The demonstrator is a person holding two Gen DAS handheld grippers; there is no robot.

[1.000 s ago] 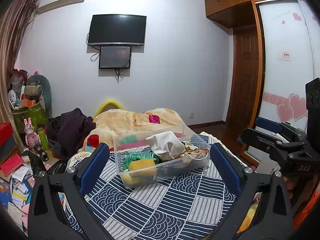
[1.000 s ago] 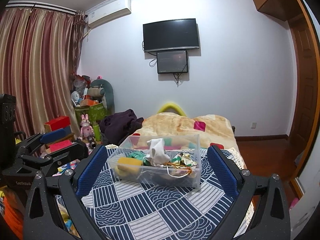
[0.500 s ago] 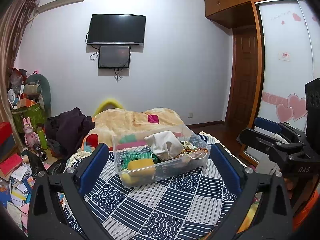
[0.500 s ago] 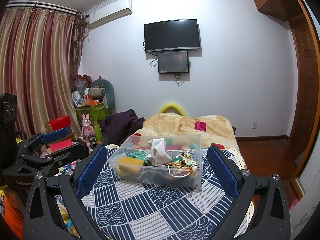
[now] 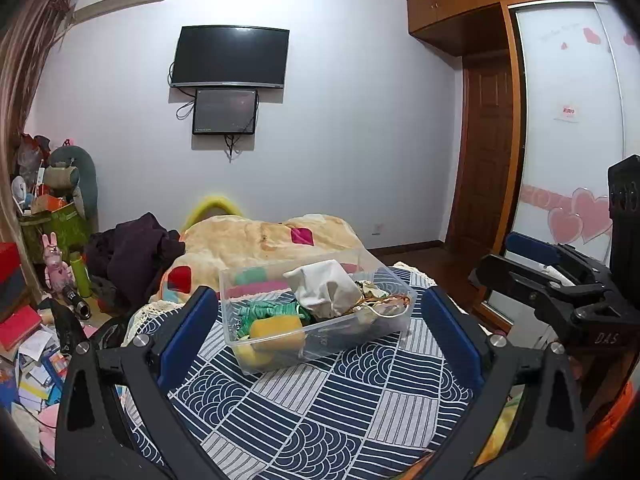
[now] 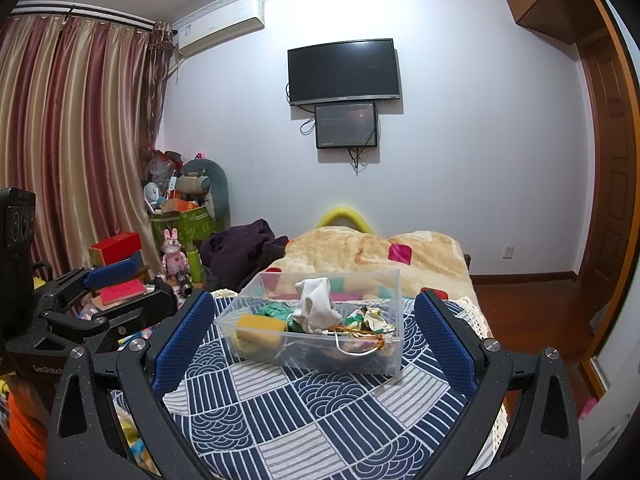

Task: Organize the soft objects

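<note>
A clear plastic box (image 5: 394, 324) (image 6: 360, 364) stands on the blue and white patterned bedcover (image 5: 320, 412) (image 6: 312, 412). It holds a white cloth (image 5: 326, 286) (image 6: 316, 308), a yellow sponge (image 5: 276, 330) (image 6: 260, 326), green yarn (image 5: 268, 312) and other soft bits. My left gripper (image 5: 318, 328) is open and empty, held back from the box. My right gripper (image 6: 310, 336) is open and empty too, also short of the box. Each gripper shows at the edge of the other's view, the right one (image 5: 560, 284) and the left one (image 6: 100, 300).
A beige blanket (image 5: 260, 240) (image 6: 380, 252) lies behind the box, with a dark heap of clothes (image 5: 132, 252) to its left. Boxes, toys and books crowd the floor at left (image 6: 120, 264). A wooden door and wardrobe (image 5: 488, 160) stand at right.
Both views have shifted only slightly; the box sits a touch lower and nearer in frame. Both grippers stay open and empty.
</note>
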